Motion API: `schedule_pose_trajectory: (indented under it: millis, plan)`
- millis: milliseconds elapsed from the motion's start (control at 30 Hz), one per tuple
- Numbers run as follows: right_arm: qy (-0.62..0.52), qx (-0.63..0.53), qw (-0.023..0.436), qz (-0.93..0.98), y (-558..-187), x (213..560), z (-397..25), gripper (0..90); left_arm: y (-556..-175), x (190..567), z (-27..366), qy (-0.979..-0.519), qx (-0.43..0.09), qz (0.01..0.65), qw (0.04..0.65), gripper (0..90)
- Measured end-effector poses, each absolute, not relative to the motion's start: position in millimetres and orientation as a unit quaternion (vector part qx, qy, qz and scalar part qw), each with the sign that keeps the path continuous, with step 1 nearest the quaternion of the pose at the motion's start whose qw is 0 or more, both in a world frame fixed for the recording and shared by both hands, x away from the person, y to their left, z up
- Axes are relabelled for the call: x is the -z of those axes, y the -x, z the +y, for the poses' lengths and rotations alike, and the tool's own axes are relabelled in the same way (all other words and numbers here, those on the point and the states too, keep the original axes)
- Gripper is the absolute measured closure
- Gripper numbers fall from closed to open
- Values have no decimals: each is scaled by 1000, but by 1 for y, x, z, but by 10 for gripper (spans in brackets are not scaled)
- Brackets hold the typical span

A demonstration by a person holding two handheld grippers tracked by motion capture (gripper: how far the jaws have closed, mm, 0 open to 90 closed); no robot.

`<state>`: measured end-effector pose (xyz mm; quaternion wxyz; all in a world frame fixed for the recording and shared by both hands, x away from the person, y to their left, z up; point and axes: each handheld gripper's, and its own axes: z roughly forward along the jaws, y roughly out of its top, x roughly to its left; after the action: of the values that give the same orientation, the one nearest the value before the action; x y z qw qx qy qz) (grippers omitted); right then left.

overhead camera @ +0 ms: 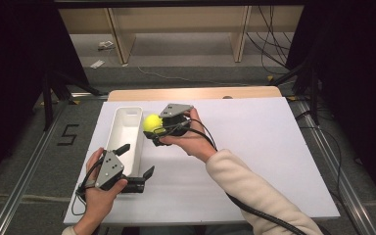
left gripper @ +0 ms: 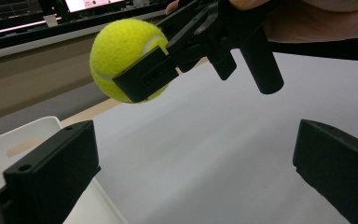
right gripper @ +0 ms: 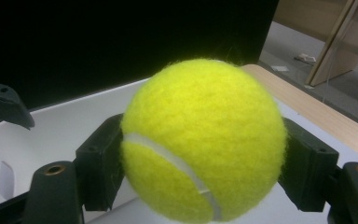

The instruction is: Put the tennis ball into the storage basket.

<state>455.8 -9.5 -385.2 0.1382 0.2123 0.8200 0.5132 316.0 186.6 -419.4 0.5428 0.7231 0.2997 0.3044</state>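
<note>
Jaws of right gripper (right gripper: 200,163) clamp tennis ball (right gripper: 203,140) between them.

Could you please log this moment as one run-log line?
right gripper: shut on tennis ball, beside white bin | left gripper: open, at bin's near end

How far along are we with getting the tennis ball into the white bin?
Done: the right tool has the tennis ball clamped between its jaws and lifted off the table, beside the right wall of the white bin. In hand: carrying the ball toward the bin, while the left tool waits open at the bin's near end. Left: move the ball over the opening and release it.
</note>
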Motion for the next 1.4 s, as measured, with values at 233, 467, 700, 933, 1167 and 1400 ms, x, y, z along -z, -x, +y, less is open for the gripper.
schedule_pose_trajectory:
  millis: [233,467,700,933,1167,1400]
  plan:
    - [-213,-514,136,820,-456,384,-7,268,-316,419,187,-723,-304,300,543,0]
    - [-213,-513,138,820,-458,384,-4,268,-316,419,187,-723,-304,300,543,0]
    - [-212,-512,137,821,-459,385,-1,268,-316,419,187,-722,-305,300,543,0]
    - [-211,-512,137,821,-460,386,2,268,-316,419,187,-722,-304,302,544,0]
    - [-211,-511,137,822,-462,387,4,268,-316,419,187,-723,-305,300,543,0]
    - [-212,-511,137,822,-463,387,7,268,-316,419,187,-723,-305,300,543,0]
